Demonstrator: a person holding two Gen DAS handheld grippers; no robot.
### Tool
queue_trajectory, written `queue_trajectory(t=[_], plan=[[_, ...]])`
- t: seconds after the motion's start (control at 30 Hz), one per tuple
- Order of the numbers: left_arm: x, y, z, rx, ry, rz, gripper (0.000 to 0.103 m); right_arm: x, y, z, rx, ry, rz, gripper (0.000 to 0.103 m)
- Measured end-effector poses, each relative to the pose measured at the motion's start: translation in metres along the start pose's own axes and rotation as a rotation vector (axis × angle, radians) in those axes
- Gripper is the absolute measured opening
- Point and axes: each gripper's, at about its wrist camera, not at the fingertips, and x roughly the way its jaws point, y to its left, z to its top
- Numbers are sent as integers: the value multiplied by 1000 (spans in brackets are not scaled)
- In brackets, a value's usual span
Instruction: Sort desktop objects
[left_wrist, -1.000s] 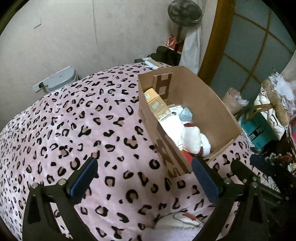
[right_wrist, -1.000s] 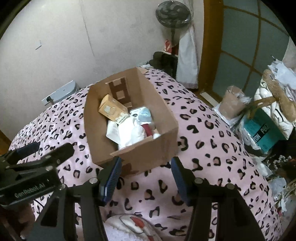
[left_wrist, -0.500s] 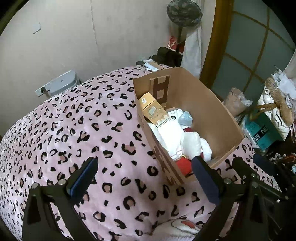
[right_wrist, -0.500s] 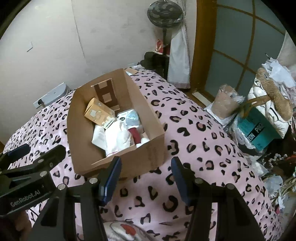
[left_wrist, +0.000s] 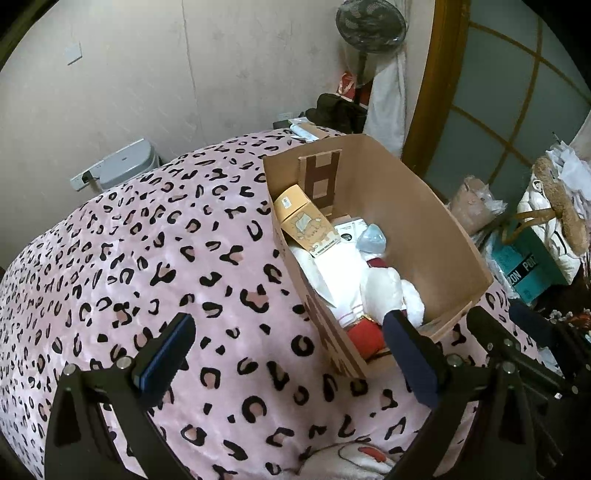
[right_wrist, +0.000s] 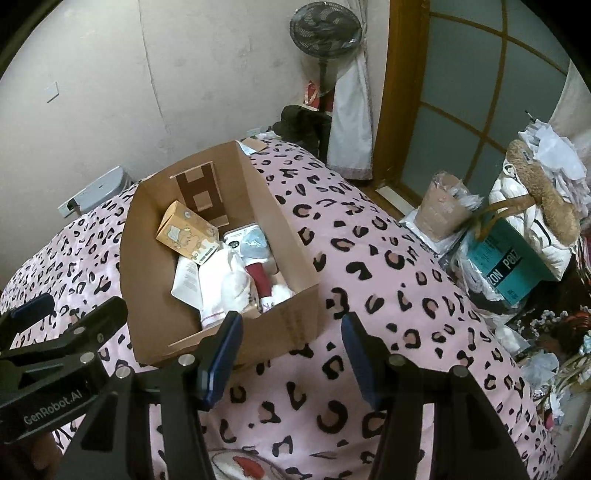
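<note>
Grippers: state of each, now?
Left gripper: open, holding nothing.
Right gripper: open, holding nothing.

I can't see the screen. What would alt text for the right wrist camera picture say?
An open cardboard box sits on a pink leopard-print blanket, holding a yellow carton, white cloth items and something dark red. The right gripper hovers empty and open in front of it. A standing fan and cluttered bags fill the background.
</note>
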Motion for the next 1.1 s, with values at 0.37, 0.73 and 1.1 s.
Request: queue_trajectory(t=[0.37, 0.73, 1.1], plan=[[-2, 1, -2, 1, -11, -8, 102, 1, 4, 3, -3, 2, 7, 57], [-2, 1, -1, -1, -15, -18, 102, 2, 4, 4, 0, 7, 12, 57], [-3, 0, -1, -2, -14, -20, 102, 2, 4, 5, -2, 6, 10, 57]])
